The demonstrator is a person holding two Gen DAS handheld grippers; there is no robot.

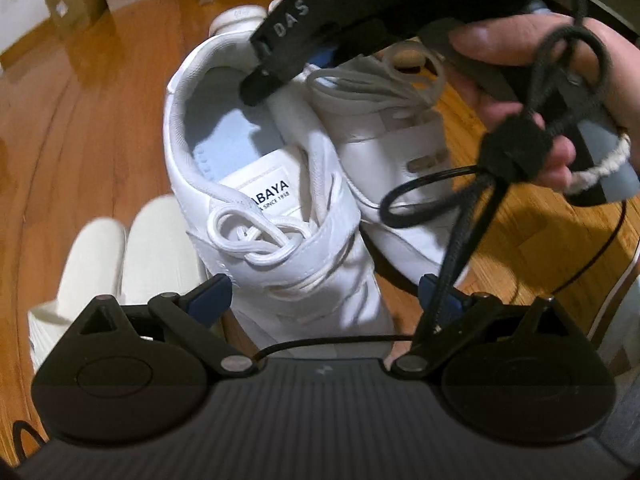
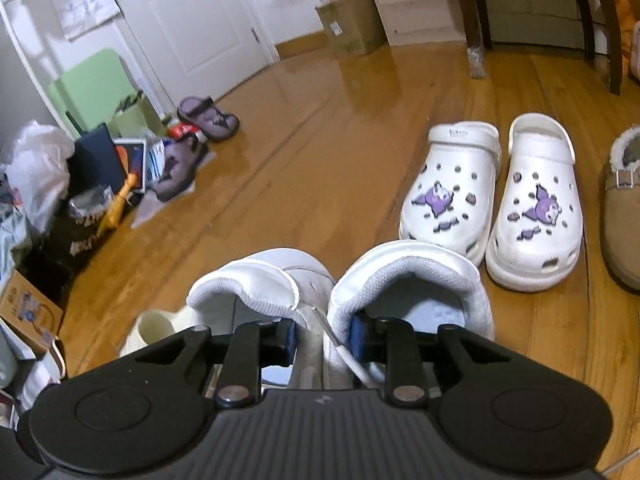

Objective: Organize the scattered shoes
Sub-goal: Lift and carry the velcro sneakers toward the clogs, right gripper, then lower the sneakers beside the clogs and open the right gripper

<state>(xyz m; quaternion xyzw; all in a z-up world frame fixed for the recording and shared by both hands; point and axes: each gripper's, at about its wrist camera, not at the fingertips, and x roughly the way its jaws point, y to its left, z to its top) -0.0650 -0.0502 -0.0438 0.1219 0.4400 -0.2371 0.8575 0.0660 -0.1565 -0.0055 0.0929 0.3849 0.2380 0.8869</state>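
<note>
Two white lace-up sneakers [image 2: 256, 280] [image 2: 412, 276] hang side by side from my right gripper [image 2: 323, 338]. It is shut on their adjoining inner collars, one finger inside each shoe. In the left wrist view the nearer sneaker [image 1: 264, 184] shows its labelled tongue and the second sneaker [image 1: 400, 152] lies to its right. My left gripper [image 1: 326, 294] stands open, its pads wide apart on either side of the nearer sneaker's toe without pressing it. A hand [image 1: 520, 40] holds the right gripper at the upper right. A black lettered strap [image 1: 288, 32] and knotted black laces [image 1: 508, 152] dangle across this view.
White clogs with purple charms [image 2: 452, 196] [image 2: 536, 208] stand paired on the wooden floor, a tan fur-lined slipper [image 2: 624, 208] to their right. Cream slippers [image 1: 100, 264] lie at lower left. Purple sandals [image 2: 208, 114] and clutter [image 2: 100, 168] sit by the door. Chair legs [image 2: 476, 52] and a cardboard box [image 2: 352, 28] stand behind.
</note>
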